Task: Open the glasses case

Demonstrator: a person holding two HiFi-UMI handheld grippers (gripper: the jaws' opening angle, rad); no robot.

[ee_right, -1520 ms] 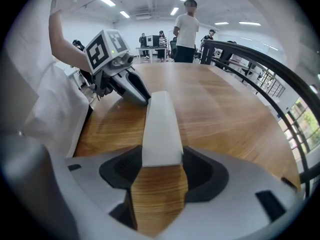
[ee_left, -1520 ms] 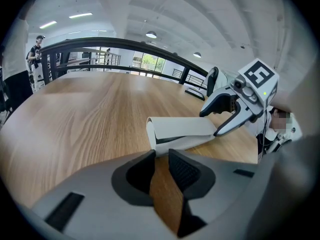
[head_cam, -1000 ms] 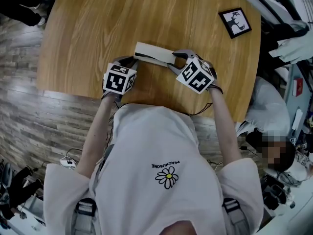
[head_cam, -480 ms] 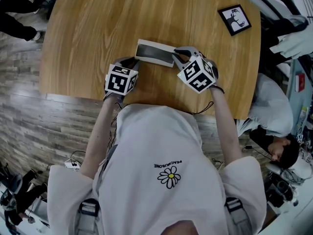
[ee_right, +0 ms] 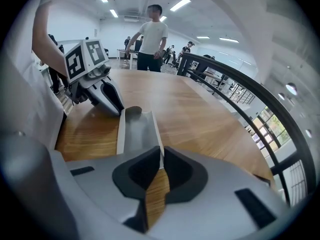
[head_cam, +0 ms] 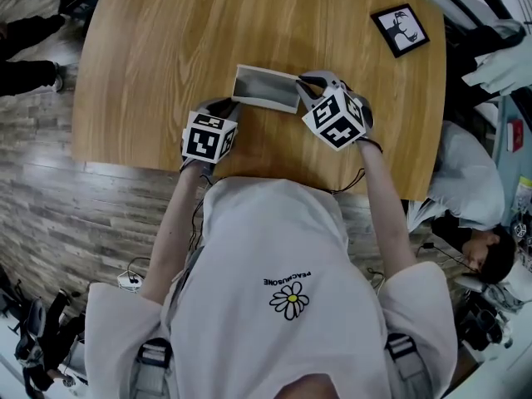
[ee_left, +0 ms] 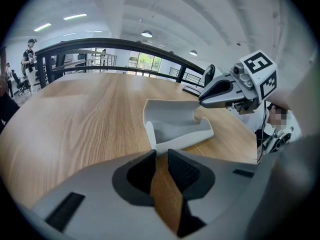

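Glasses case (head_cam: pixel 266 88): grey, lying on the wooden table (head_cam: pixel 158 40) close to the person's edge, with a gripper at each end; its hollow shows from above, so I'd judge the opening well along
Left gripper (ee_left: pixel 160 153): at the case's left end, jaws narrow, tips nipped on the near corner of the shell; by my reading its job is to pin the base down
Right gripper (ee_right: pixel 161 153): at the right end, jaws closing, with a thin upright edge of the case between the tips
Grip: the right tips look to have only a shallow bite on that edge, so I'd let them seat squarely before any pull, or the wall may slip out
Swing: I'd lift the pinched edge in an arc about the hinge line, not drag it sideways, while the left side bears down and stays level
Risk: the shell looks light and smooth on the wood, so an uneven pull could twist or skate the whole case
Far side: a small black picture frame (head_cam: pixel 400 36) sits well apart near the far right rim, out of the way
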